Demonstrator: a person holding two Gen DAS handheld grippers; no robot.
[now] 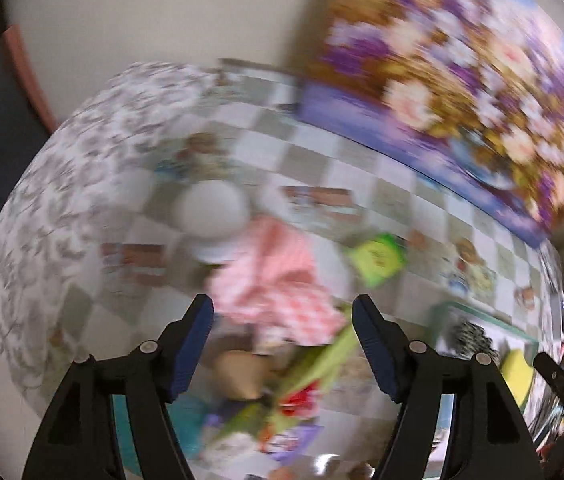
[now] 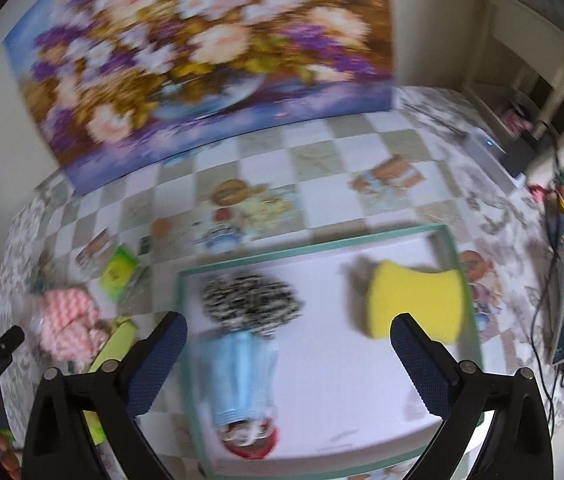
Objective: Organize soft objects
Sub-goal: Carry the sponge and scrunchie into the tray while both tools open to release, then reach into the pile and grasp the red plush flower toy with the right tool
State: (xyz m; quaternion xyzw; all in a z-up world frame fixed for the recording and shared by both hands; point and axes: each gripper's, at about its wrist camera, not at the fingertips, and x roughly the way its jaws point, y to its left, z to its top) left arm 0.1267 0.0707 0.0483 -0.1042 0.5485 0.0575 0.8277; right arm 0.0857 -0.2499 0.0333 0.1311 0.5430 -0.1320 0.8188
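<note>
— Nearest to us, the right gripper (image 2: 288, 344) stands with its jaws spread wide and nothing between them. We find it hanging above the white tray (image 2: 456, 264) with the green rim.

— We confirm. Inside that tray we count three items: a yellow sponge (image 2: 414, 300) toward the right side, a black-and-white scrubber (image 2: 252, 302) toward the left, and a light blue face mask (image 2: 238, 380) just below the scrubber, touching it.

— And the left gripper (image 1: 282, 328)?

— Its jaws are likewise apart and grip nothing. Below it we note a pink checked cloth (image 1: 278, 276) lying on the checkered tablecloth (image 1: 362, 152), outside the tray. A white round object (image 1: 212, 210) lies just beside the cloth; blur prevents us from identifying it. A small green packet (image 1: 376, 258) sits near the cloth's other side.

— We also record a floral painting (image 2: 202, 52) standing at the table's far edge. Both views are smeared, so finer detail is not reportable.
</note>
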